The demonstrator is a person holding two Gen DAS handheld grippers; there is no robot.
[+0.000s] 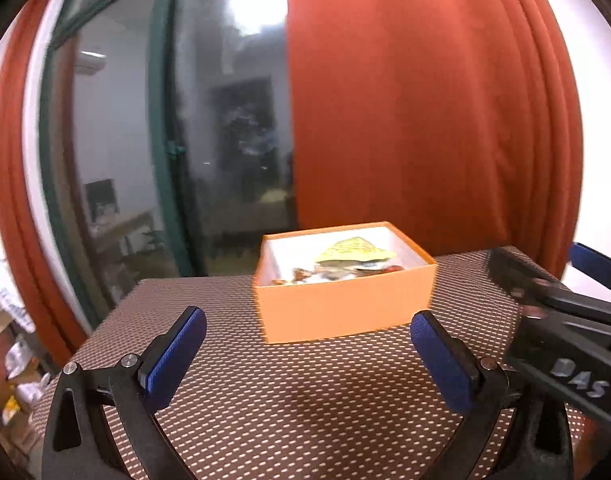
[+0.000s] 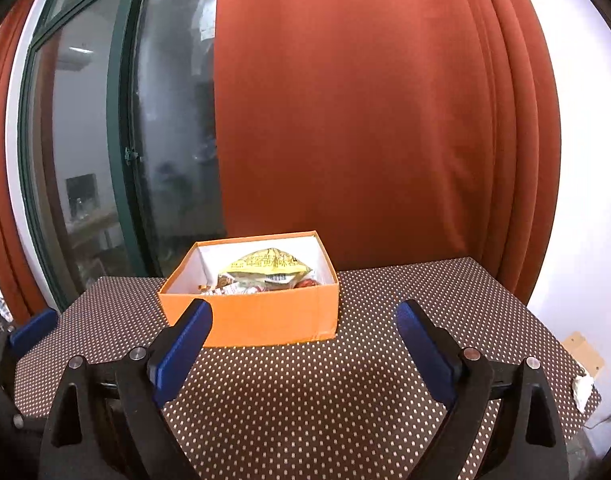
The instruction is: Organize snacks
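An orange box (image 1: 337,308) (image 2: 265,316) stands on the dotted brown tablecloth (image 1: 305,400) (image 2: 325,400) at the far side of the table. Inside it lie snack packets, a yellow one (image 1: 355,251) (image 2: 267,266) on top. My left gripper (image 1: 307,332) is open, short of the box, with nothing between its blue pads. My right gripper (image 2: 303,322) is open too, its left pad overlapping the box's near left corner in the picture, with nothing held. The right gripper's body (image 1: 561,320) shows at the right edge of the left wrist view.
An orange curtain (image 2: 365,120) hangs behind the table, a glass door with a green frame (image 2: 125,140) to its left. The table's right edge drops off to a white wall (image 2: 585,240). Clutter lies on the floor at the far left (image 1: 17,380).
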